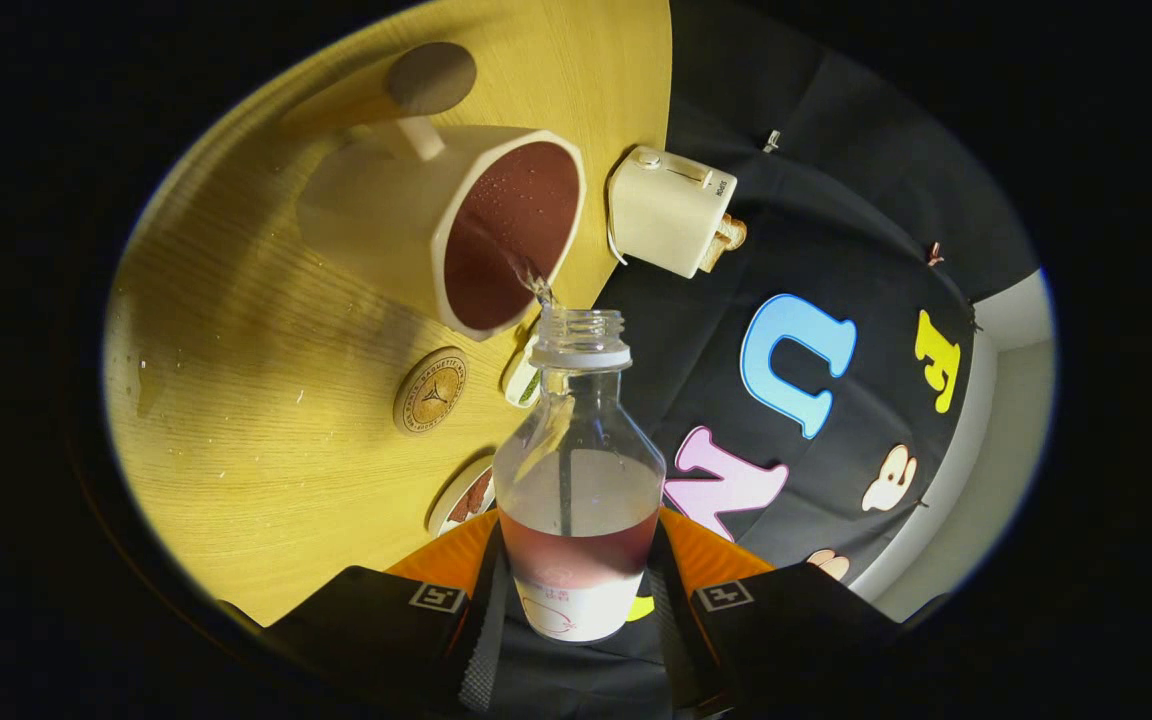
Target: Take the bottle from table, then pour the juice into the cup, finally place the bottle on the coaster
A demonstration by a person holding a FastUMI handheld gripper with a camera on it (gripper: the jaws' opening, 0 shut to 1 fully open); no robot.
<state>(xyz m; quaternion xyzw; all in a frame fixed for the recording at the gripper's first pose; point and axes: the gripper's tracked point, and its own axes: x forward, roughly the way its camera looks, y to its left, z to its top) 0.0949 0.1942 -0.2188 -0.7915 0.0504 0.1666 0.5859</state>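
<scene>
Gripper (576, 600) clamps the juice bottle (578, 480) by its lower body, tipped so its open mouth overhangs the white cup (456, 230) near the desk (236, 420) edge; juice streams in. Cork coaster (430, 391) waits beside the cup.

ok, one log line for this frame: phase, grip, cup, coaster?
phase: pouring | gripper: shut on bottle, tilted to cup | stream entering cup | cup: dark juice inside | bottle: some juice left | coaster: bare, beside cup
</scene>
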